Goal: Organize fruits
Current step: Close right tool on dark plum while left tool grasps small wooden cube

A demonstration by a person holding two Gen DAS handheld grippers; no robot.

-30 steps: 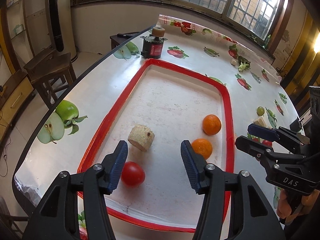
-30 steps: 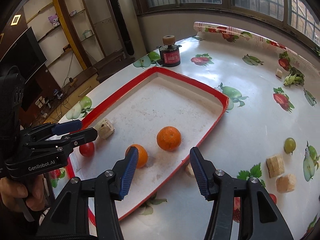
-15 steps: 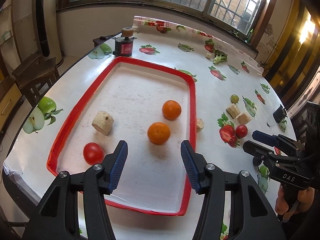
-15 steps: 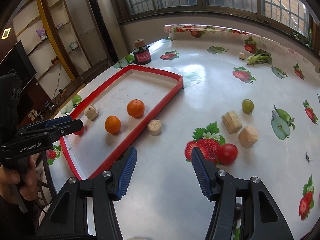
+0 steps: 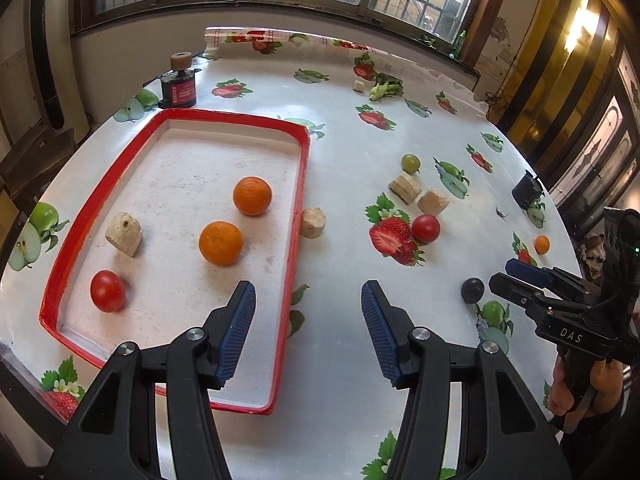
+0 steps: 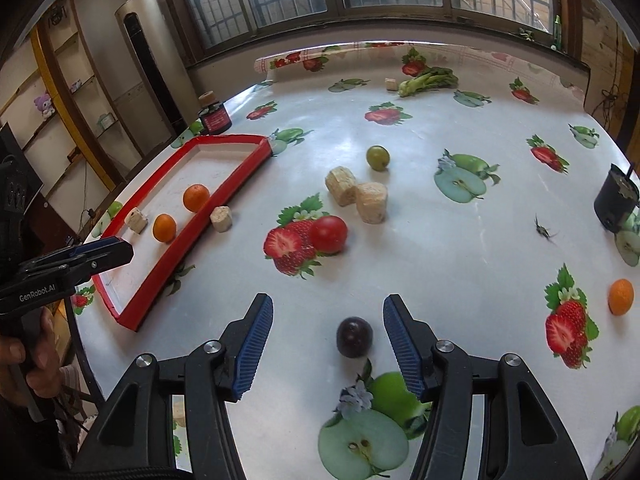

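The right gripper (image 6: 328, 350) hangs over the near part of the tabletop (image 6: 460, 248), its blue fingers (image 6: 254, 350) standing apart with a dark plum (image 6: 354, 337) lying between them — the pads are not touching it. Those fingers have just been opening a little. The left gripper (image 5: 308, 332) hovers above the near right corner of the red tray (image 5: 298, 216), fingers (image 5: 236, 334) moderately wide and holding nothing.

Inside the tray lie two oranges (image 5: 252, 196) near its right wall, a red tomato (image 5: 107, 291) towards the near left corner, and a pale cork-like block (image 5: 124, 229) at the left. Another pale block (image 5: 313, 222) sits just outside the tray's right wall, touching or nearly touching it.

Out on the tabletop, a second red tomato (image 6: 328, 234) rests on a printed strawberry; just beyond it two more pale blocks (image 6: 372, 202) stand side by side, with a green grape-like fruit (image 6: 377, 157) farther off. A small orange (image 6: 621, 297) lies well to the right. At the far side are a leafy green vegetable (image 6: 430, 80) and a dark jar with a red label (image 6: 216, 118) — the jar beside the tray's far corner. A black cup (image 6: 616, 196) stands at the right edge.
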